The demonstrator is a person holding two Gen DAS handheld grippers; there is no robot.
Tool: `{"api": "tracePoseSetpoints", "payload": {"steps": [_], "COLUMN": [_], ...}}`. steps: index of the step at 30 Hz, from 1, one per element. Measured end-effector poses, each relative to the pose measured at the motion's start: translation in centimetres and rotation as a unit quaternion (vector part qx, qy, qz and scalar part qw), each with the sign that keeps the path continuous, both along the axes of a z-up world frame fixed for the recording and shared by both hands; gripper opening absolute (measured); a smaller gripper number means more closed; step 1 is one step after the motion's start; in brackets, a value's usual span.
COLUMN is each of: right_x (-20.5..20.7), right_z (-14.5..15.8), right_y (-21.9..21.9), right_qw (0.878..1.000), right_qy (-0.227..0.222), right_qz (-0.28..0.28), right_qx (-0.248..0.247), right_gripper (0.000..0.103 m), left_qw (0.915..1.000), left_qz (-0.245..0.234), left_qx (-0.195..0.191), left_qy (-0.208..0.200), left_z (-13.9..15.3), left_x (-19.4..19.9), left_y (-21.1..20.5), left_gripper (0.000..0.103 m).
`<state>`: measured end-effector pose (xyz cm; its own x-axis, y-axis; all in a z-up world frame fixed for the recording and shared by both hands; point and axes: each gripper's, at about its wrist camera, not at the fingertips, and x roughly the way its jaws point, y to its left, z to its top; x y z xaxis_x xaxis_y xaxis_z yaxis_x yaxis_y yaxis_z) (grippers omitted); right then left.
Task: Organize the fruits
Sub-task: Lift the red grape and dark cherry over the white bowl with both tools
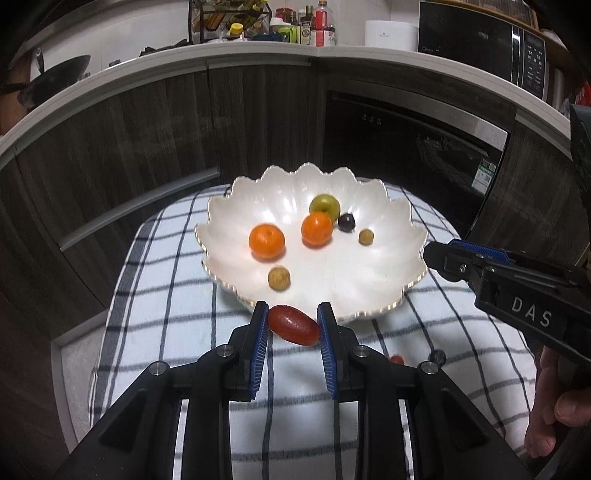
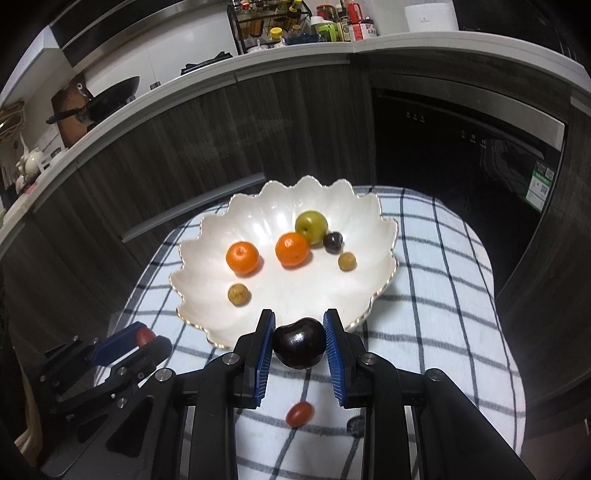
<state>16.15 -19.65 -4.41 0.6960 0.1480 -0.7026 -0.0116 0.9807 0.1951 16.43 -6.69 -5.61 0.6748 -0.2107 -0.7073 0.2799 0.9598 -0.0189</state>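
A red oblong fruit [image 1: 293,325] is clamped between the blue pads of the left gripper [image 1: 293,326], just before the near rim of the scalloped white bowl [image 1: 388,266]. A dark plum [image 2: 300,343] is pinched by the right gripper [image 2: 300,345] above the checked cloth [image 2: 443,295]. Two oranges [image 1: 266,240], a green fruit [image 1: 324,207] and several small fruits are seen in the bowl; a red fruit [image 2: 299,414] and what may be a dark grape [image 2: 356,424], blurred, lie on the cloth.

You are working in a home kitchen. A pale countertop [image 2: 295,51] curves above dark wood-grain cabinet doors [image 2: 184,140], carrying a wire rack of seasoning bottles [image 2: 269,22], a black wok [image 2: 110,96] and a white rice cooker [image 1: 391,35]. A microwave [image 1: 480,48] stands at one end, and a built-in dishwasher [image 2: 461,147] sits below.
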Motion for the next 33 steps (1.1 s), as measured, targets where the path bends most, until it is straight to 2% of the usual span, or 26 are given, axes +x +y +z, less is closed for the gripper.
{"api": "tracePoseSetpoints", "payload": {"steps": [10,16,33], "right_x": [1.9,3.0,6.3], "right_z": [1.6,1.6,-1.1], "right_y": [-0.8,-1.2,-0.8], "right_qw": [1.000,1.000,0.999], "right_qy": [-0.012,-0.010,0.024], "right_qz": [-0.008,-0.012,-0.011], "right_qx": [-0.009,-0.013,-0.047], "right_gripper": [0.029,0.029,0.029], "left_qw": [0.9998,0.9998,0.9992], "left_qz": [-0.014,-0.018,-0.012], "left_qx": [-0.006,-0.006,0.007], "left_qy": [-0.009,0.000,0.039], "left_z": [1.3,1.1,-1.9], "left_x": [3.1,5.0,8.6], "left_y": [-1.0,-1.7,-2.4], "left_gripper": [0.027,0.027,0.027]}}
